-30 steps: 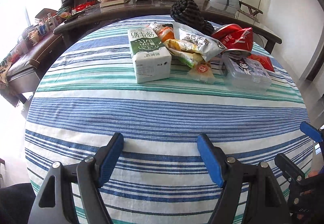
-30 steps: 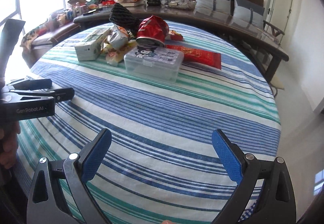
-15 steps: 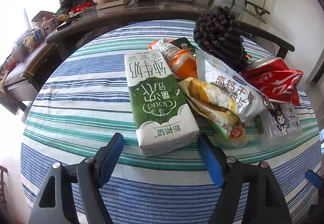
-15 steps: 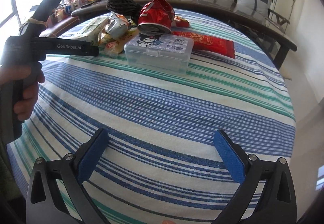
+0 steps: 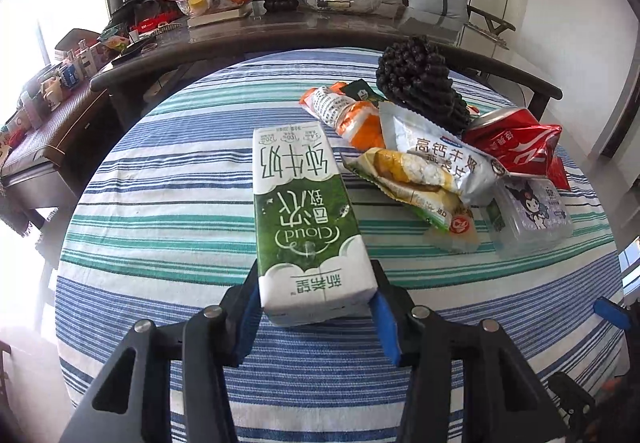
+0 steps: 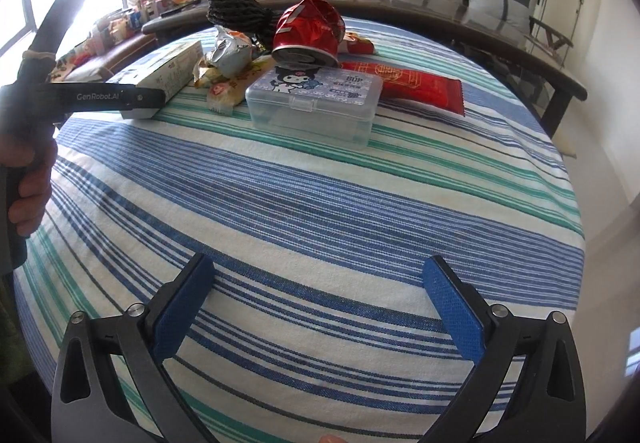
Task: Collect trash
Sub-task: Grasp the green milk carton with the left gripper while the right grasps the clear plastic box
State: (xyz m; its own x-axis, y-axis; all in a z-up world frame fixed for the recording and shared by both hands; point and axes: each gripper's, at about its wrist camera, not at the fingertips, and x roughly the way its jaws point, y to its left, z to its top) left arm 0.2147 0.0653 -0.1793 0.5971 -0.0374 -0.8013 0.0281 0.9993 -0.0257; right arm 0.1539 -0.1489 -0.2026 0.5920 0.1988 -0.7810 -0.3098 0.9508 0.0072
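A green and white milk carton lies on the striped round table. My left gripper has its blue pads against both sides of the carton's near end. The carton also shows in the right wrist view. Beside it lie snack wrappers, a crushed red can, a black foam net and a clear plastic box. My right gripper is open and empty over the near part of the table.
A red packet lies behind the clear box. A dark curved table with bowls, a plant and clutter stands beyond, with a sofa behind it. The table's edge drops off at the right.
My left gripper moved forward to the milk carton and its pads closed in on the carton's sides. My right gripper crept slightly forward and stayed open.
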